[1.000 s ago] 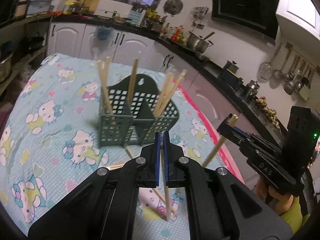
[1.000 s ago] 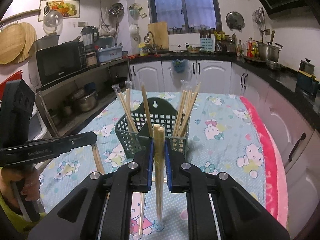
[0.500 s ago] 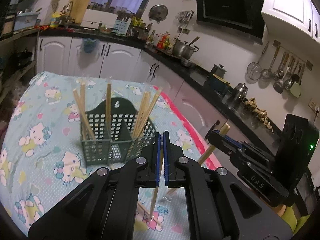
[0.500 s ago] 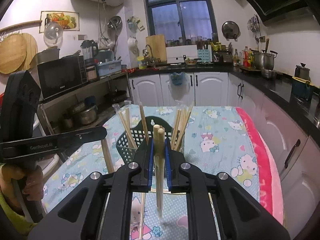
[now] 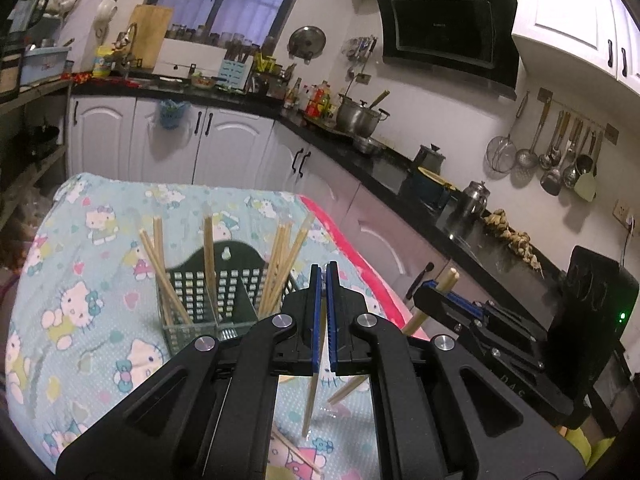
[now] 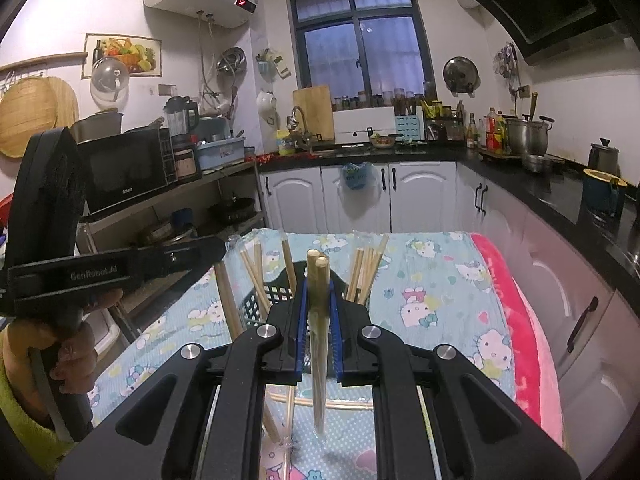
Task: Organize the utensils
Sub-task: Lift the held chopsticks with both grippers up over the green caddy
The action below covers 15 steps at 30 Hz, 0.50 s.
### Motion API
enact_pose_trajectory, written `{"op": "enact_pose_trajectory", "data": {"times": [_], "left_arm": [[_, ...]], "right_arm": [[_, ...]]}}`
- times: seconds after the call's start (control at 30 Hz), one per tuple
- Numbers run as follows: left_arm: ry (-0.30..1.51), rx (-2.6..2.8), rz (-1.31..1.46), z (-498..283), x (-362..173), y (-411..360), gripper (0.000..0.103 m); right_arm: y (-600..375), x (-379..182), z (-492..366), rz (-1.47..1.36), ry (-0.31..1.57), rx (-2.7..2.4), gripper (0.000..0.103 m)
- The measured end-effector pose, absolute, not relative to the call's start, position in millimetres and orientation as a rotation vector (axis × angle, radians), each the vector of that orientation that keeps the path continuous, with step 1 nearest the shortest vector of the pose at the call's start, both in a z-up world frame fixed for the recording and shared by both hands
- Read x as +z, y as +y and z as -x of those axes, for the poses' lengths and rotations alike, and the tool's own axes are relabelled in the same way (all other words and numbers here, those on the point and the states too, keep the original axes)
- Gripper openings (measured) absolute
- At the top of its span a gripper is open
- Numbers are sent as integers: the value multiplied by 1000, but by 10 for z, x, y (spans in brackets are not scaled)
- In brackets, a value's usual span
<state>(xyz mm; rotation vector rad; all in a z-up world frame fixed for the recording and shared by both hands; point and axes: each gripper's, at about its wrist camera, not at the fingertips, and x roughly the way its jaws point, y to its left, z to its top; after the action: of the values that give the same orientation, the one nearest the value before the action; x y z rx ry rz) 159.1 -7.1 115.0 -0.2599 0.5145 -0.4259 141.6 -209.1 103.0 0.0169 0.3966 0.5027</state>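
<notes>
Two grippers are raised above the desk (image 6: 440,280), each clamped on chopsticks. In the right wrist view, the right gripper (image 6: 318,320) has its blue pads pressed against a pair of chopsticks (image 6: 318,300) held nearly upright, blunt ends poking above the fingers and tips pointing down toward the cartoon-cat cloth. In the left wrist view, the left gripper (image 5: 325,320) is almost fully together on a single thin chopstick (image 5: 310,404) whose lower part hangs below the pads. Ahead of both stands the dark green perforated holder (image 5: 224,292), divided into compartments, with several chopsticks already leaning in the left, middle and right sections (exact counts are hard to tell). Loose chopsticks (image 6: 320,402) lie crossed on the cloth beneath the grippers, near the front of the holder.
</notes>
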Motion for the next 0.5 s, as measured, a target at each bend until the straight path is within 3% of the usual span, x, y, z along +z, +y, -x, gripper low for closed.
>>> {"op": "enact_pose_trajectory", "data": {"times": [0.5], "left_arm": [[343, -328, 213, -1759, 1820, 240, 1]], "right_arm": [[-1740, 1485, -1773, -13, 311, 565, 10]]}}
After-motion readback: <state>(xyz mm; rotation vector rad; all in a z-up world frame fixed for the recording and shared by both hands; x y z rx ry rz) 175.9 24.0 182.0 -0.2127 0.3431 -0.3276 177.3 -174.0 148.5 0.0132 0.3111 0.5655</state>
